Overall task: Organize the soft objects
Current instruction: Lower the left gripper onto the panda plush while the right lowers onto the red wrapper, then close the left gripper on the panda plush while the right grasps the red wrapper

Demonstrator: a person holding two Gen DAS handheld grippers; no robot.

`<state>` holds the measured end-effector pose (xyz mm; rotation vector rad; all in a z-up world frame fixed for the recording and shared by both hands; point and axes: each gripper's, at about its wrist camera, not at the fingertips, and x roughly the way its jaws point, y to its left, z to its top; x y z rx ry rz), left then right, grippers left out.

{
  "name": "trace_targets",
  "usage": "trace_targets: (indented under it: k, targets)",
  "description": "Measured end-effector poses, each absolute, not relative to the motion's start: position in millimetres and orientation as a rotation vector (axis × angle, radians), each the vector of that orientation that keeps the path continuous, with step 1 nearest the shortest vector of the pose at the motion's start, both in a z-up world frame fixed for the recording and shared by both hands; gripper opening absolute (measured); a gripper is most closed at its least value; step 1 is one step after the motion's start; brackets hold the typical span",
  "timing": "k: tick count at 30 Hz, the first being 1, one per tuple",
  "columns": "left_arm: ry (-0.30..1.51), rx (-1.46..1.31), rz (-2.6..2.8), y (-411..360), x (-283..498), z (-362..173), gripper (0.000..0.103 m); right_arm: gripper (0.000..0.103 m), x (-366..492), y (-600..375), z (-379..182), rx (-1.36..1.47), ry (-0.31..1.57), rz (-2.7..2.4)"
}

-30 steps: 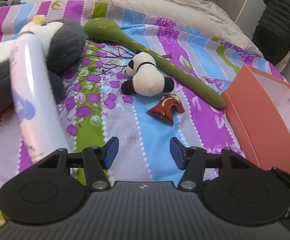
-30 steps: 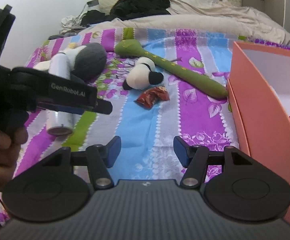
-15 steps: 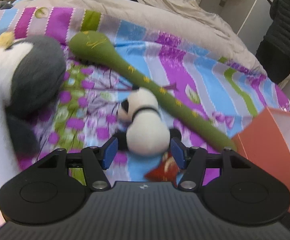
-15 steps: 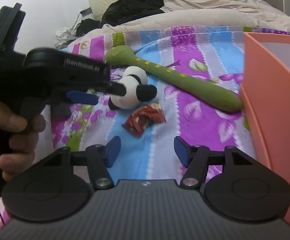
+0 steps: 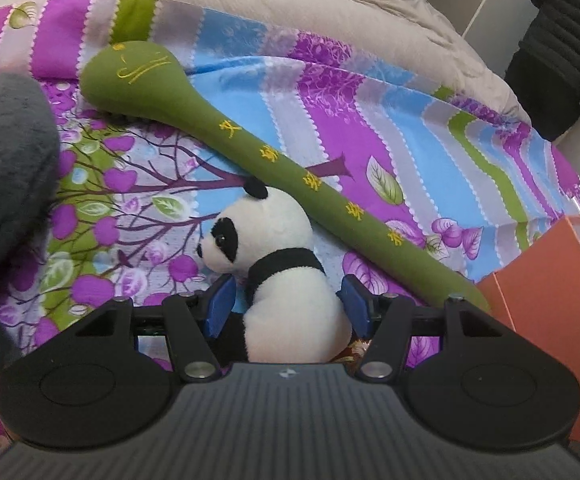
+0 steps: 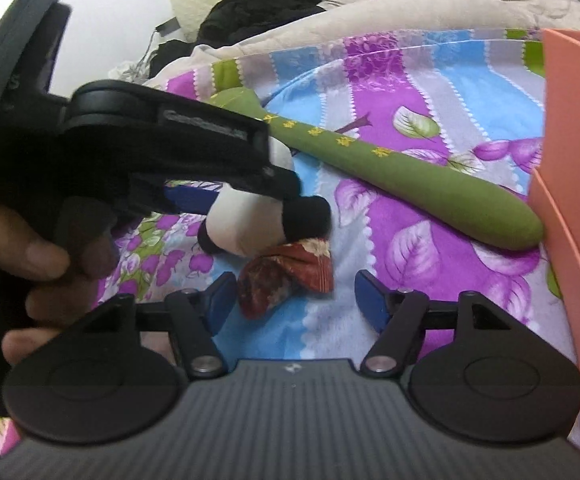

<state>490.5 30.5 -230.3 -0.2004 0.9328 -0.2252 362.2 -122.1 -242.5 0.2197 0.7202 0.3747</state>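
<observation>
The left gripper [image 5: 287, 306] has its jaws spread around the panda plush [image 5: 285, 276] – pads not pressing; the right gripper [image 6: 294, 300], jaws just widening, straddles the red pouch [image 6: 285, 276].

A bed with a bright striped floral sheet [image 5: 370, 128] carries everything. On it: the small panda plush [image 5: 281, 264] in the middle, a long green stuffed club [image 5: 273, 160] just behind, a red pouch [image 6: 285, 276] nearer, an orange box [image 5: 550, 292] right, a grey plush [image 5: 5, 168] left.
</observation>
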Motion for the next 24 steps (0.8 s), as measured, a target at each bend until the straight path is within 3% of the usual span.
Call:
trace_targets:
  k: [5, 11, 24]
  targets:
    - [0.943, -0.199, -0.23, 25.2, 494.2, -235.2, 0.057, 0.068, 367.8, -114.3, -242.4, 0.181, 0.721, 0.405]
    - [0.937, -0.215, -0.201, 28.1, 485.7, -231.2, 0.053, 0.045, 370.2, -118.1, -236.7, 0.187, 0.753, 0.436]
    - [0.941, -0.19, -0.184, 37.9, 430.4, -204.6, 0.053, 0.041, 331.3, -127.9, -215.1, 0.138, 0.777, 0.392]
